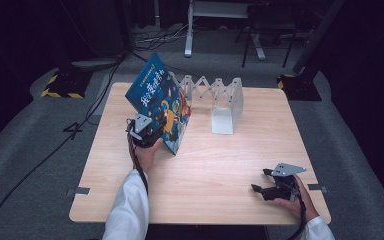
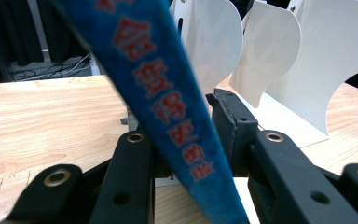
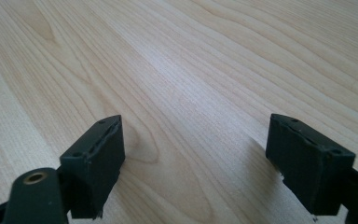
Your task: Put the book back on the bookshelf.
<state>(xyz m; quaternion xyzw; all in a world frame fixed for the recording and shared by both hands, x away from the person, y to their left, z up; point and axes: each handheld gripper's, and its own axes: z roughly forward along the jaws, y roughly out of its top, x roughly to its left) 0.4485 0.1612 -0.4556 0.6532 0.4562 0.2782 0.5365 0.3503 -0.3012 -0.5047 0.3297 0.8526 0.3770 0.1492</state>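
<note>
The left gripper (image 1: 150, 131) apparently pinches the blue illustrated picture book (image 1: 161, 102), propping it tilted on the pale wooden table (image 1: 220, 165) near the white accordion book rack (image 1: 220, 100), probably for shelving; the right gripper (image 1: 265, 186) rests spread, empty

Lab/studio: dark drapes, floor cables (image 1: 40, 160), taped stand bases (image 1: 62, 85), 1 wooden table (image 1: 205, 170).
</note>
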